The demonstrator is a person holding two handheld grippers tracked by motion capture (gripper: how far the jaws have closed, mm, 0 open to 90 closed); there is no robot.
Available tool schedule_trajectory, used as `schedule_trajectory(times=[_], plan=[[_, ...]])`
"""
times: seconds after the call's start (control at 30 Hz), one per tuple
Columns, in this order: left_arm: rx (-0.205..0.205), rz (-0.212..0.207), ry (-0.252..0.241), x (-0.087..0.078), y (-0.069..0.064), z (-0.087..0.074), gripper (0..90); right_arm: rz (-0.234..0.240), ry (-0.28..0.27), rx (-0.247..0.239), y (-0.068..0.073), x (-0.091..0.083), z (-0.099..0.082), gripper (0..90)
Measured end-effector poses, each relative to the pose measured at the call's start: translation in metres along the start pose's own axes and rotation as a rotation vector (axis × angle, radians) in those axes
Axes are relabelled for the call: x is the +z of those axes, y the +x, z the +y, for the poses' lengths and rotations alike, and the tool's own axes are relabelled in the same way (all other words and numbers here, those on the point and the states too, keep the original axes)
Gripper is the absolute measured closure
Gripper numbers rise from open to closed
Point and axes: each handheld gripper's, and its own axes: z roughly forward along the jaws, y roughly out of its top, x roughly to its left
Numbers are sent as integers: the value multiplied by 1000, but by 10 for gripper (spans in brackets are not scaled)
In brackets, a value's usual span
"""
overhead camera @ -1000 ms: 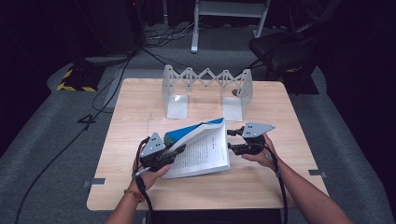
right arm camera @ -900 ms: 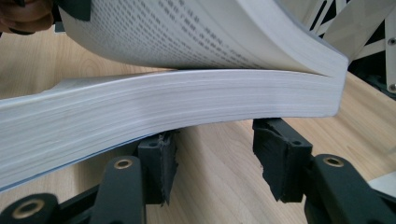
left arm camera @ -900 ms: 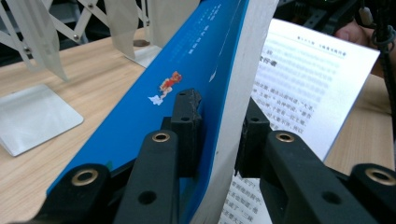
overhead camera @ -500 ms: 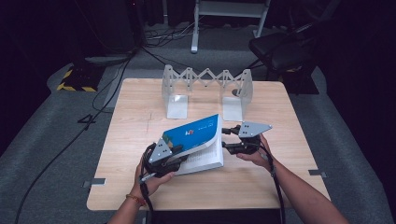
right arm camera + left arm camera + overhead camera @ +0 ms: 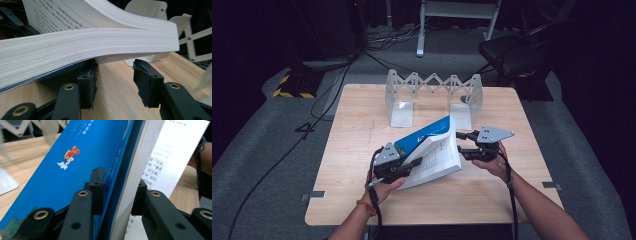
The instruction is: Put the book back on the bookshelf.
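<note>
Here the left tool [image 5: 411, 167] clamps the tilted book's [image 5: 432, 150] blue-covered half, the right tool [image 5: 461, 144] open beside its pages.

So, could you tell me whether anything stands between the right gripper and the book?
Nothing visible does. The right gripper sits open at the right-hand edge of the book, with bare table between its jaws and the page block just above and ahead. The left gripper is clamped on the cover side.
</note>
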Motion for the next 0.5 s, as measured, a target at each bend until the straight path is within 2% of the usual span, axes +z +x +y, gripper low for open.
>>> schedule_trajectory(times=[0.07, 0.13, 0.23, 0.3, 0.5], plan=[[-4, -24, -5, 7, -2, 3, 711, -4, -1, 1, -1, -3, -1, 536], [-3, -48, -14, 15, -4, 7, 710, -14, -16, 11, -4, -13, -3, 547], [-6, -76, -25, 29, -8, 12, 709, -44, -2, -16, -9, -26, -1, 547], [1, -99, -35, 38, -10, 16, 708, -56, -4, -17, -13, -34, 0, 547], [18, -120, -52, 53, -15, 24, 699, -104, -26, -23, -18, -53, 3, 567]])
